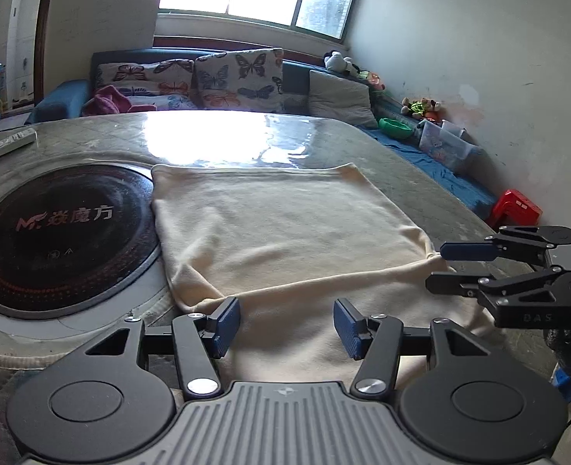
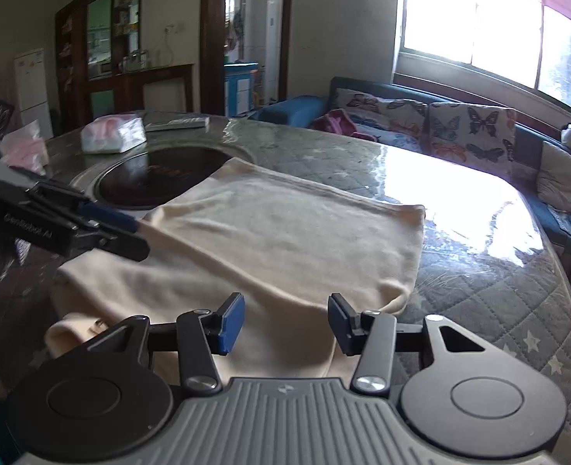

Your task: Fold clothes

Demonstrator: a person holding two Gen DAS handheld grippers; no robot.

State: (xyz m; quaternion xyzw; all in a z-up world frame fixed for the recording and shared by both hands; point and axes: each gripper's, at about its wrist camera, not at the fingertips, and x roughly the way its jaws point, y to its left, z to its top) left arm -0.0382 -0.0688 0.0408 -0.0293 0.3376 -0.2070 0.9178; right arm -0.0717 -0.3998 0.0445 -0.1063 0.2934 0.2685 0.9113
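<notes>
Cream knit garment (image 1: 285, 224) lies folded on my quilted grey table (image 2: 479, 290). Both claws gape wide, left claw (image 1: 286, 327) and right claw (image 2: 285, 323). Only the right view shows a white tissue pack (image 2: 113, 137).

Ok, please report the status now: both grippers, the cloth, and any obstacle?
Left gripper open, right gripper open, both at near edge. Cream cloth folded flat on table, not gripped. Black round cooktop beside cloth, not blocking.
</notes>
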